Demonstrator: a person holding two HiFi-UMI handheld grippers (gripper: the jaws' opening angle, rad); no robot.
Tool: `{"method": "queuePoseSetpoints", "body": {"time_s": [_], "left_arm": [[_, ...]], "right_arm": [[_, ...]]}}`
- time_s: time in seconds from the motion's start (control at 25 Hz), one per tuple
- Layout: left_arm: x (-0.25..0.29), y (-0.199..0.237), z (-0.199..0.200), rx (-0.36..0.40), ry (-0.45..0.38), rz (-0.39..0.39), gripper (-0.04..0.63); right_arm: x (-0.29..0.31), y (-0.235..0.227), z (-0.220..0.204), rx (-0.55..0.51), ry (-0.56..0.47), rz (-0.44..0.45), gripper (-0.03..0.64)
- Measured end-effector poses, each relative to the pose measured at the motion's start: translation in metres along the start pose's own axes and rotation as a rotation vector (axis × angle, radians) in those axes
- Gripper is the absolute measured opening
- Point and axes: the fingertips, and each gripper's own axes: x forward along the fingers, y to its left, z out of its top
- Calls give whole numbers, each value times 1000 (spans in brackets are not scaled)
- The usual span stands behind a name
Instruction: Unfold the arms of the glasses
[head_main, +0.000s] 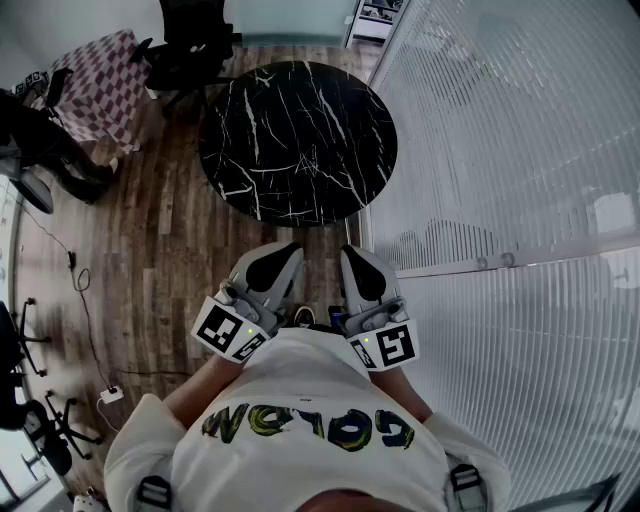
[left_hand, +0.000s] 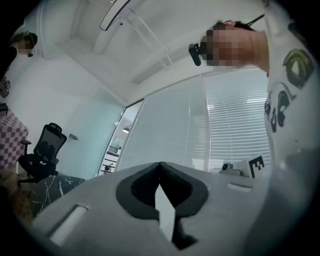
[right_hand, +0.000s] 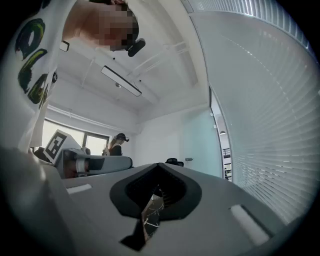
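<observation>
Though empty, left gripper (left_hand: 160, 170), right gripper (right_hand: 159, 171), jaws together.

The head view looks steeply down past the left gripper (head_main: 290, 256) and right gripper (head_main: 352, 258) onto the round worktop (head_main: 298, 140). Both gripper views face roughly level from close behind their jaws, sharing the blinds (head_main: 520, 150).

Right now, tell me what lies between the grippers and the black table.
Only a bare strip of wooden floor, shown in the head view.
</observation>
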Motion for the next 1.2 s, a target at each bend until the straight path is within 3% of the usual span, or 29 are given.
{"method": "queuePoseSetpoints", "body": {"time_s": [0.48, 1.2], "left_arm": [[9, 0, -7, 15, 4, 41, 0], [31, -34, -28, 30, 15, 121, 0]], "right_arm": [[0, -9, -4, 28, 5, 30, 2], [-38, -44, -12, 58, 32, 83, 2]]}}
